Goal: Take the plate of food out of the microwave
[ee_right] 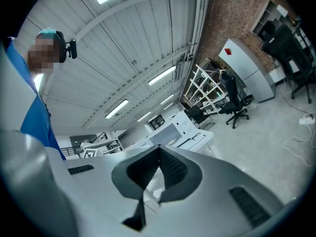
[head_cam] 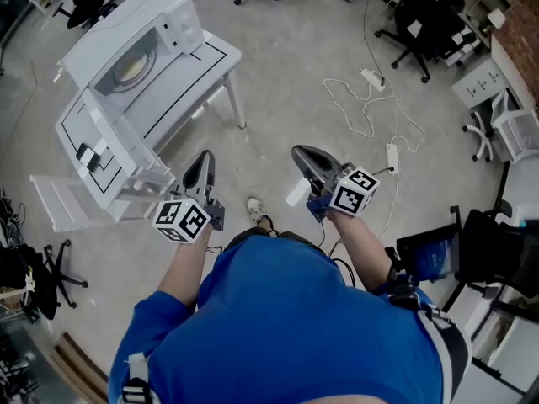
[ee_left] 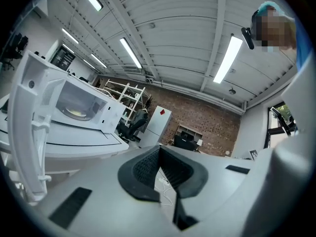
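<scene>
A white microwave (head_cam: 143, 36) stands on a white table (head_cam: 202, 74) at the upper left, its door (head_cam: 93, 146) swung wide open. Inside it lies a plate of food (head_cam: 130, 67), also visible in the left gripper view as a pale plate (ee_left: 74, 113) in the open microwave (ee_left: 94, 107). My left gripper (head_cam: 202, 162) is shut and empty, held level a short way in front of the table. My right gripper (head_cam: 303, 154) is shut and empty beside it, over the floor. The right gripper view shows the microwave (ee_right: 170, 132) far off beyond the closed jaws.
Cables and a power strip (head_cam: 375, 99) trail over the concrete floor ahead on the right. Office chairs (head_cam: 417, 19) stand at the back, and another black chair (head_cam: 493, 251) at the right. A white frame rack (head_cam: 63, 200) sits left of the table.
</scene>
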